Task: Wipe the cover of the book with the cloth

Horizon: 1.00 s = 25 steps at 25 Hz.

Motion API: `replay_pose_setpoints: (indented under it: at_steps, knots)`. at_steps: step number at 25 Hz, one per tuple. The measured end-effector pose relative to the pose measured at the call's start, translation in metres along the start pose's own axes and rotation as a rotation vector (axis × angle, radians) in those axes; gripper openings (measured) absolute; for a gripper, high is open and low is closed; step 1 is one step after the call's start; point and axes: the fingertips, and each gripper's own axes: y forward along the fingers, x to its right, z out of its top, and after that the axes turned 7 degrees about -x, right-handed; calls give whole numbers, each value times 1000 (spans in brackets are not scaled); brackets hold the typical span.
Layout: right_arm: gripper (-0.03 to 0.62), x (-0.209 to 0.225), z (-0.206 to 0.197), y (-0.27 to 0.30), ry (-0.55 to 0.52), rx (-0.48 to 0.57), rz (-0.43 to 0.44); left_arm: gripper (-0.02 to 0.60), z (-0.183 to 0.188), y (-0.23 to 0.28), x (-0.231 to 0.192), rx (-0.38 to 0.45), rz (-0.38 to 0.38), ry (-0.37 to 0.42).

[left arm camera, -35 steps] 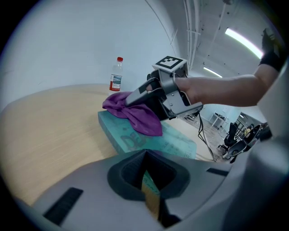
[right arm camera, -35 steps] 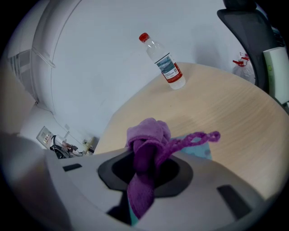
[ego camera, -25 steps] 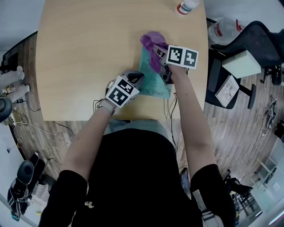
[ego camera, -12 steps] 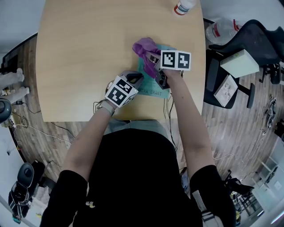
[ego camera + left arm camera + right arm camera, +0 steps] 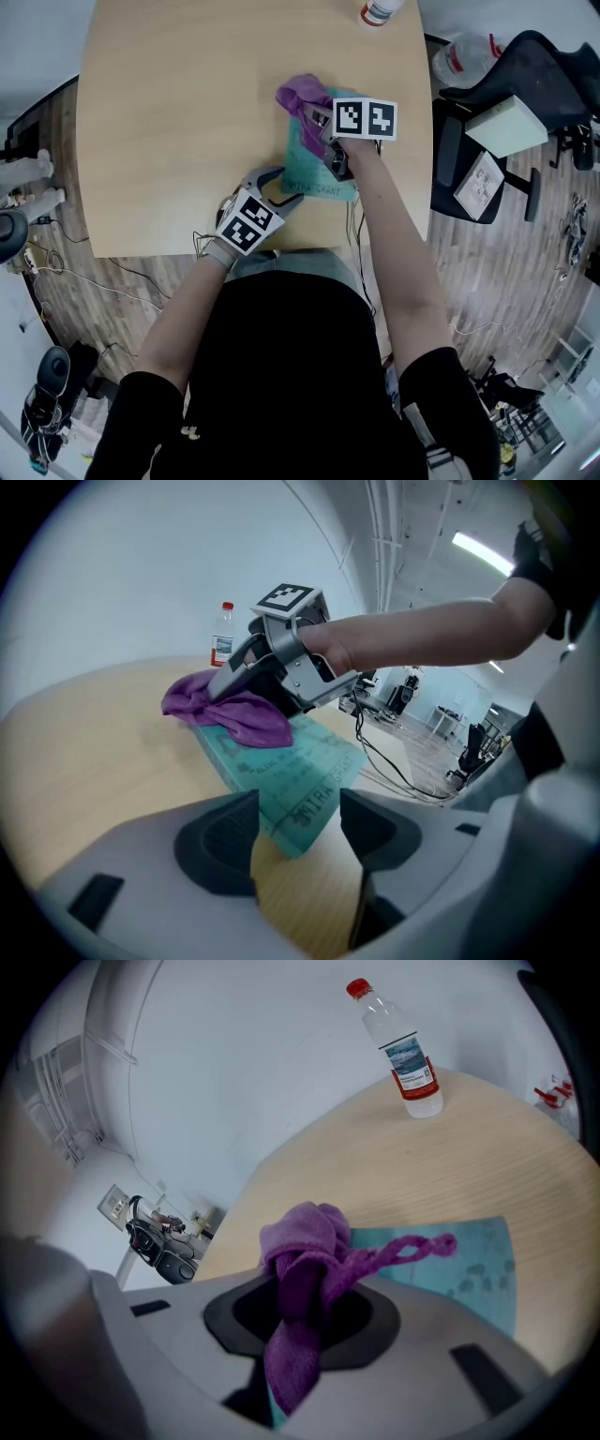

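Mid-wipe. Right gripper [image 5: 302, 1309] clamped on purple cloth [image 5: 305, 1241], which rests on teal book [image 5: 323, 178] at table [image 5: 169, 112] front. Left gripper [image 5: 295, 827] jaws just opened wide, empty, book corner just beyond. Next, likely: drag cloth across cover.

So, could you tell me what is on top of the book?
The purple cloth, held in the right gripper, lies on the book at its far end; the cover beneath it is hidden.

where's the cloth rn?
Head view, upper centre: the purple cloth is pinched in the right gripper, draped over the far end of the teal book.
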Motion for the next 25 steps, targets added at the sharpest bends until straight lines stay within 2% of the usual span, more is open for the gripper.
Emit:
replay_pose_setpoints:
  at_steps: [5,10,12,18,25]
  knots:
    - [103,0,0,-1,16,6,4,262,-2,1,0,-4,33,8]
    - [103,-4,-10,-2,16,1,5,262,-29,11,-1,-145,41,21]
    - [103,-7,-17,-3,14,-8,10,262,-38,15,-2,-166,49,14]
    - [103,-19,-43,-6,5,-30,26,262,-43,16,-4,-135,117,49]
    - [103,-33,-82,-10,-22,-82,44,261,-43,17,-7,-102,148,55]
